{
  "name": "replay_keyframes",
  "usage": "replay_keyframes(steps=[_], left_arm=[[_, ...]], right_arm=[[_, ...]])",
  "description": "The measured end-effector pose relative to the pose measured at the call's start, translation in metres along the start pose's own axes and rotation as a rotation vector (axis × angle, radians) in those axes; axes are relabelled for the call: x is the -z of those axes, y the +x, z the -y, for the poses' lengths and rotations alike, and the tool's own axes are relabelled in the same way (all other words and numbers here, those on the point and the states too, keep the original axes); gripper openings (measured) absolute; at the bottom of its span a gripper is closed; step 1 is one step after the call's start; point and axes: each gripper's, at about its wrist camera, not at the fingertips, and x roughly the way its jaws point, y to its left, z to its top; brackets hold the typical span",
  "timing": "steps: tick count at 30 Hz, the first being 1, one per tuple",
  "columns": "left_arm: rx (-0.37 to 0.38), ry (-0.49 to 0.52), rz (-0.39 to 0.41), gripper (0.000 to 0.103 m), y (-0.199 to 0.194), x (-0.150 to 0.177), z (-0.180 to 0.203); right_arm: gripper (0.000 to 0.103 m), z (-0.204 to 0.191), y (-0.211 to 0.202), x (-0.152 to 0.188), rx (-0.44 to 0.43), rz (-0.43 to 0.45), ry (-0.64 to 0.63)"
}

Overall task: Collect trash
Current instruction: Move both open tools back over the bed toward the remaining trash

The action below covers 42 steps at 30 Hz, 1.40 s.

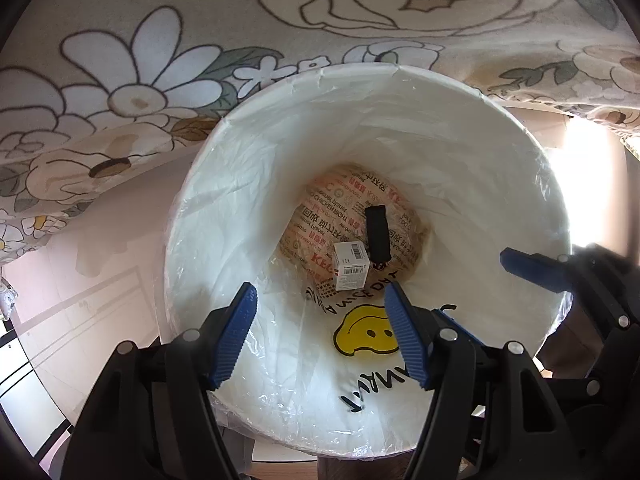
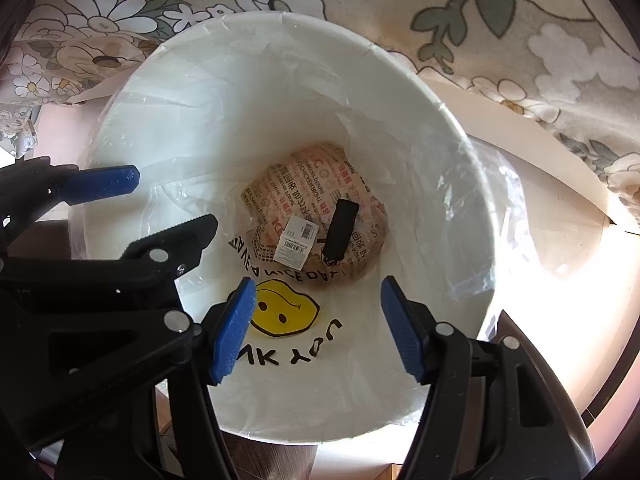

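A floral cloth (image 1: 132,92) printed with white daisies, cream roses and grey-green leaves on a beige ground fills the upper part of both views and hangs down over an edge. Below it in the left wrist view lies a pale, pinkish-beige floor (image 1: 92,280) with faint lines. Strong white light (image 2: 592,256) glares in at the right side of both views, washing out the surface there.

Glossy plastic liner (image 1: 460,168), printed paper wrapper (image 2: 304,184)
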Motion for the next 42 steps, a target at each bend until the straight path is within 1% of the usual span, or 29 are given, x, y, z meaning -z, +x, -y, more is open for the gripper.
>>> replay_keyframes(steps=[2,5,10,16,22,30,42], left_arm=[[-0.004,0.003,0.006,0.069,0.000,0.001,0.003],[-0.003,0.003,0.004,0.069,-0.013,0.002,0.004],[-0.013,0.012,0.025,0.069,-0.018,0.007,0.001],[-0.037,0.025,0.058,0.069,-0.033,0.018,0.000],[-0.048,0.036,0.110,0.069,-0.061,0.031,-0.001],[-0.049,0.034,0.214,0.069,-0.119,0.049,-0.004],[-0.053,0.031,0.425,0.069,-0.225,0.070,-0.001]], right_arm=[[0.065,0.002,0.002,0.001,0.003,0.004,-0.003],[0.065,0.000,-0.002,0.001,0.006,0.006,-0.003],[0.065,-0.001,-0.008,0.009,0.008,0.020,-0.003],[0.065,-0.004,-0.027,0.019,0.019,0.041,-0.013],[0.065,-0.011,-0.056,0.032,0.045,0.088,-0.034],[0.065,-0.025,-0.118,0.046,0.101,0.194,-0.063],[0.065,-0.037,-0.216,0.066,0.137,0.376,-0.094]])
